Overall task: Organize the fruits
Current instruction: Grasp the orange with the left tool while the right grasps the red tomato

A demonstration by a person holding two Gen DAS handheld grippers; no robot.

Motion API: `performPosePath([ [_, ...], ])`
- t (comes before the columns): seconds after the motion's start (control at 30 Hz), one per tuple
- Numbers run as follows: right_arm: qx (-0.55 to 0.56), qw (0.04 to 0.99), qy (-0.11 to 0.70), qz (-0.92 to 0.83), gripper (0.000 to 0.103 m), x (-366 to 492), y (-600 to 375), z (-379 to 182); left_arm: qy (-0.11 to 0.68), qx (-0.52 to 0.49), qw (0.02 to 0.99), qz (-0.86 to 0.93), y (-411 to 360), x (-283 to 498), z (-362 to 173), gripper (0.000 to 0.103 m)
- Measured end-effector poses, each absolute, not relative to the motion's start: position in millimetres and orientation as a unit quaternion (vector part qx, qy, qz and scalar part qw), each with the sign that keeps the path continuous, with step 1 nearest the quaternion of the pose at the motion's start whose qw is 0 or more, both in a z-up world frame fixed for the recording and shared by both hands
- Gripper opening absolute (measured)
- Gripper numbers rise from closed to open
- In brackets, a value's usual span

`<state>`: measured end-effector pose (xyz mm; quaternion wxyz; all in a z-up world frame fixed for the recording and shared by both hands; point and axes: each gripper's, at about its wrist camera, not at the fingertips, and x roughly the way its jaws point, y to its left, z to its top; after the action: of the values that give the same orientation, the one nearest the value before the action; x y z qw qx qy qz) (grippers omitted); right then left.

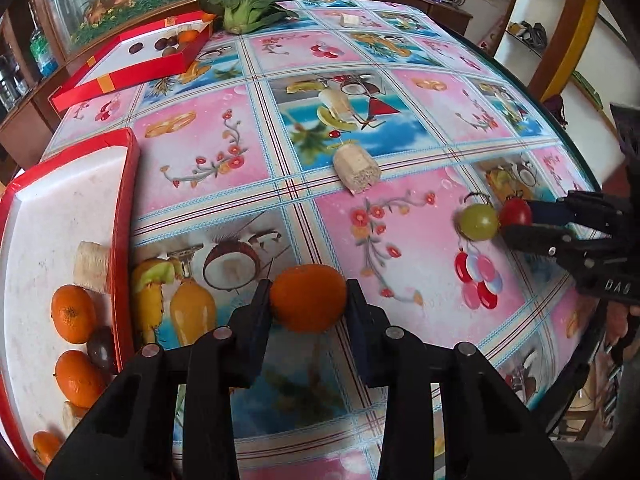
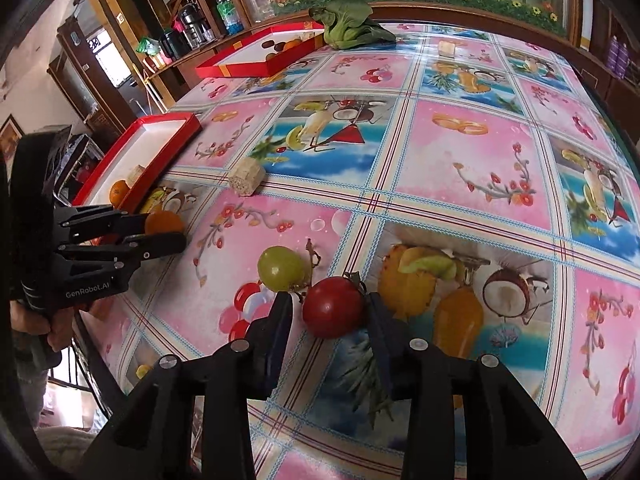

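An orange mandarin (image 1: 308,298) sits low over the fruit-print tablecloth between the pads of my left gripper (image 1: 306,296), which is shut on it. Just left of it lies a red tray (image 1: 125,200) holding several mandarins (image 1: 73,313), a dark fruit and a beige chunk. My right gripper (image 2: 328,304) is shut on a red tomato (image 2: 334,308) with a dry stem. A green round fruit (image 2: 282,268) rests against the tomato's left side. From the right wrist view the left gripper (image 2: 176,228) shows at the left with the mandarin (image 2: 164,222).
A beige cylindrical chunk (image 1: 356,168) lies mid-table. A second red tray (image 1: 120,76) with several fruits stands at the far left. A leafy green vegetable (image 1: 244,4) and a small beige block (image 1: 352,20) sit at the far edge. The table edge (image 1: 576,280) curves close on the right.
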<state>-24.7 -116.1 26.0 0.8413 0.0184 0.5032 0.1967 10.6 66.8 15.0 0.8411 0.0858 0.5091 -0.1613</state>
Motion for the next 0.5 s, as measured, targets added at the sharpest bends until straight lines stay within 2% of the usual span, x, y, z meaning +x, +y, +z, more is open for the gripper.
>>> performPosePath([
  [0.5,0.034,0.847,0.495,0.193,0.039,-22.1,-122.6,30.9,0.501,0.091,0.845,-0.164,64.8,12.5,13.7,0.033],
])
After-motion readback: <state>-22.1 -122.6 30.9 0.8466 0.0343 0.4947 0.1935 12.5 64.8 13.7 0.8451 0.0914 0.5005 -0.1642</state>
